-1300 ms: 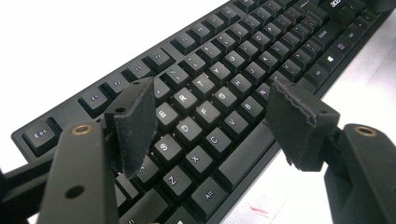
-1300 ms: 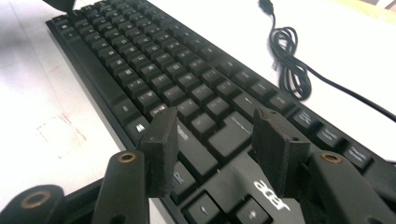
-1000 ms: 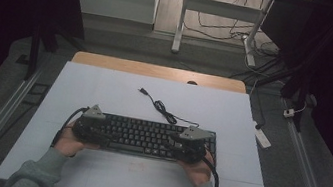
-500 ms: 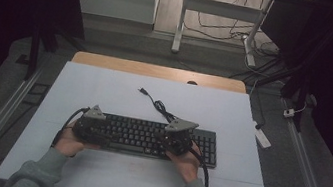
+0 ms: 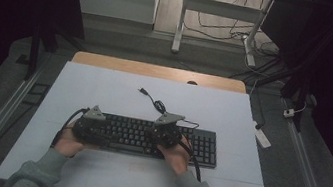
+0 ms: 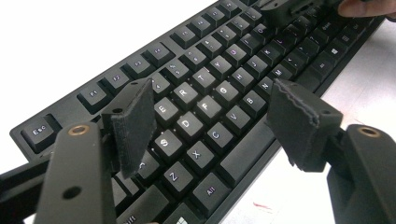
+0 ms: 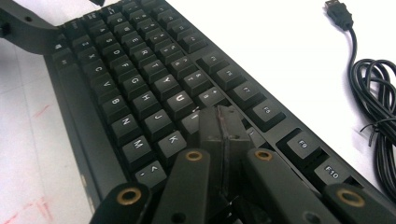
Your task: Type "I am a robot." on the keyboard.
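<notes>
Two grippers are at work over one black keyboard [image 5: 147, 138], which lies flat on the white table [image 5: 103, 93] directly under my fingers. My right gripper [image 7: 223, 123] is clenched, pads pressed flat together with nothing between them, forming one blunt tip that rests on or just above the keys beside K and below U; I cannot tell whether it actually presses a key. My left gripper [image 6: 210, 116] is released, its jaws standing wide apart over the left block of letters, with S, D, C and V in the gap beneath them and no key touched that I can see.

I judge the step to be pressing a single key with the closed right tip. To do it well I should keep the tip clenched so it stays narrow, come straight down on the middle of one keycap, and avoid bridging two neighbours, since the tip looks nearly as wide as a key. The left should stay spread and clear, or steady the keyboard's near-left end if it slides.

Beyond my right tip, the keyboard's coiled cable [image 7: 378, 93] and its USB plug [image 7: 337, 13] lie loose on the table, plugged into nothing. The key right under my right tip is hidden by the pads, and the high view is too dim to read any legend.
</notes>
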Motion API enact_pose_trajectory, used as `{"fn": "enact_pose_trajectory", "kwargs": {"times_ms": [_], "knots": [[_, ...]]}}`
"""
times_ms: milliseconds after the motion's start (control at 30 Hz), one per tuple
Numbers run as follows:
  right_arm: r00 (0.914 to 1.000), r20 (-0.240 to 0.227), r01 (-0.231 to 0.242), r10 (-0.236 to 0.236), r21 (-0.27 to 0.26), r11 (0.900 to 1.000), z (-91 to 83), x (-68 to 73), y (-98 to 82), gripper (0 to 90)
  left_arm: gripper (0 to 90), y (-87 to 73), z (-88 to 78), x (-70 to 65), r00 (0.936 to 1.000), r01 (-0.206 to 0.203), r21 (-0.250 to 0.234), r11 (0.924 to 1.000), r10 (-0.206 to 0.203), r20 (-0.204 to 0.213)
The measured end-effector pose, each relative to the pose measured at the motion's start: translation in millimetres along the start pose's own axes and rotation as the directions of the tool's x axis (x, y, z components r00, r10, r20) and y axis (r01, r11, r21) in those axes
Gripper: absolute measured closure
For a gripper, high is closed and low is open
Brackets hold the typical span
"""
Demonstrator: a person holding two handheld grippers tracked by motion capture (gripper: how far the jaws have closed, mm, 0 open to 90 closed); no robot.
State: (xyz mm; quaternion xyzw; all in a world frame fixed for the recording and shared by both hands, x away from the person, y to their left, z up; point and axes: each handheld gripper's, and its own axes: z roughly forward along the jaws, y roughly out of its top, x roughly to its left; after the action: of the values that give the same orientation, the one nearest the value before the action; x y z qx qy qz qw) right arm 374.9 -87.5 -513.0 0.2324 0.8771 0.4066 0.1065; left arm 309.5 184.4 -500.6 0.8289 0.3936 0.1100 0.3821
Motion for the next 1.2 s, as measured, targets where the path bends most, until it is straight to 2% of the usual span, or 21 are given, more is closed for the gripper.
{"fn": "enact_pose_trajectory", "kwargs": {"times_ms": [467, 567, 733, 833, 933, 1200], "knots": [[1.0000, -0.001, -0.002, 0.002, 0.001, 1.000, 7.3, -2.7, -0.5, 89.5, 32.1, -0.4, -0.2, 0.2, 1.0000, -0.005, 0.002, 1.0000, 0.005, -0.004], [0.9999, 0.010, 0.001, -0.001, 0.016, 1.000, 9.3, -1.5, -1.5, 89.7, 32.0, -0.3, 0.4, -0.2, 1.0000, -0.009, 0.005, 0.9999, 0.009, -0.004], [0.9999, 0.008, 0.010, -0.010, -0.022, 1.000, 4.0, -0.6, 0.3, 89.6, 31.9, -0.3, -0.2, 0.1, 1.0000, -0.008, 0.000, 1.0000, 0.008, -0.006], [0.9999, 0.007, 0.007, -0.007, -0.044, 0.999, -4.7, -0.1, 1.3, 89.5, 31.9, -0.5, -0.4, 1.2, 1.0000, -0.004, -0.002, 1.0000, 0.004, -0.005], [1.0000, 0.006, 0.007, -0.007, -0.050, 0.999, -13.2, 0.3, -0.1, 83.6, 31.7, -0.9, 0.0, 1.5, 1.0000, -0.003, 0.001, 1.0000, 0.003, -0.007], [0.9993, 0.021, -0.030, 0.032, -0.077, 0.997, -37.2, -2.7, -11.4, 65.3, 31.7, -1.1, -0.6, 3.2, 0.9998, 0.008, -0.007, 0.9999, -0.009, -0.019]]}}
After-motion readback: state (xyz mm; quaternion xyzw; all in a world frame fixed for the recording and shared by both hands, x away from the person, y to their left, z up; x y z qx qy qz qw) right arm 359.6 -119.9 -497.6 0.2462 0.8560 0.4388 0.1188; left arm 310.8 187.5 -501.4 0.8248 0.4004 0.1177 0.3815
